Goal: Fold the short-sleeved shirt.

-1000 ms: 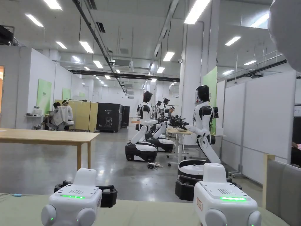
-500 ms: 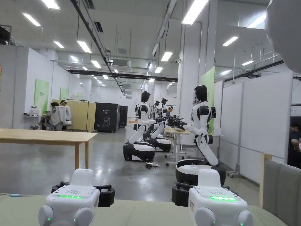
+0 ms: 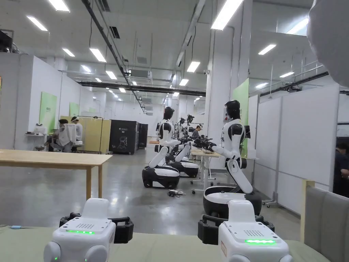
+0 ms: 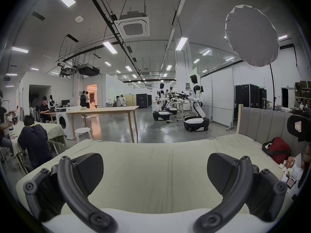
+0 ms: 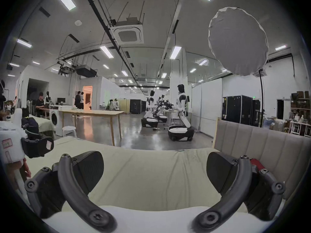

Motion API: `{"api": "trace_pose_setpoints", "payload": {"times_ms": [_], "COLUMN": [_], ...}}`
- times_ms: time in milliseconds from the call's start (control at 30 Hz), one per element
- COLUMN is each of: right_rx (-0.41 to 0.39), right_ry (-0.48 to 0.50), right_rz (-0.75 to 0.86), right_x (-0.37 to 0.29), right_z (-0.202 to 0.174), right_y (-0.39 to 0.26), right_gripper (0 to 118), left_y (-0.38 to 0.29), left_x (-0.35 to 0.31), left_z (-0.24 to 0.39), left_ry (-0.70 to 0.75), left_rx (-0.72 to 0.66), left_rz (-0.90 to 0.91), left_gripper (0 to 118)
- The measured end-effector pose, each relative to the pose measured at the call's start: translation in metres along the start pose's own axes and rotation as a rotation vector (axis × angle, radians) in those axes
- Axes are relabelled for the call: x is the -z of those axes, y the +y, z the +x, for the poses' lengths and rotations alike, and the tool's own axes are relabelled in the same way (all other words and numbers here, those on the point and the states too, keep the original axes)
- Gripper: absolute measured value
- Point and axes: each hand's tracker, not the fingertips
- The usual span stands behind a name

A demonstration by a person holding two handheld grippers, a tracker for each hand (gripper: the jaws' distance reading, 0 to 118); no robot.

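Head view: left gripper [image 3: 97,227] and right gripper [image 3: 235,228] held level over the pale green sheet [image 3: 163,247], likely a ready pose; left gripper view: jaws wide apart, empty; right gripper view: same, shirt not located

A bed [image 4: 151,166] covered in a pale green sheet [image 5: 151,174] stretches ahead, padded grey headboard [image 4: 262,124] on the right. A red bag [image 4: 277,149] and some papers [image 4: 291,176] lie beside it.
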Motion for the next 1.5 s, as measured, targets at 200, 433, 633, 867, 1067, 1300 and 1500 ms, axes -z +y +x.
{"api": "trace_pose_setpoints", "payload": {"times_ms": [200,433,633,867,1067,1300,1500], "right_rx": [0.005,0.032,-0.011,0.093,0.102,0.036,0.012], "right_ry": [0.006,0.025,0.146,0.148,0.064,0.048,0.03], "right_rz": [0.017,-0.017,-0.089,-0.15,-0.178,-0.137,-0.085], "right_x": [-0.002,0.003,0.014,0.021,0.019,0.007,0.001], "right_z": [0.001,0.006,0.011,0.017,0.019,0.009,0.004], "right_y": [0.001,0.004,0.009,0.004,0.011,0.021,0.025], "right_gripper": [118,118,118,118,118,118,118], "left_y": [0.0,-0.001,0.0,-0.001,-0.001,0.0,-0.003], "left_x": [-0.001,-0.002,-0.003,-0.002,-0.004,-0.003,-0.003], "left_z": [0.0,-0.003,-0.003,-0.001,-0.001,-0.001,0.001], "left_ry": [-0.001,0.004,0.005,0.004,0.005,0.005,0.002], "left_rx": [0.002,-0.002,0.0,0.003,0.016,0.005,0.014], "left_rz": [-0.001,-0.003,0.001,-0.003,0.0,0.003,-0.005], "left_gripper": [118,118,118,118,118,118,118]}}
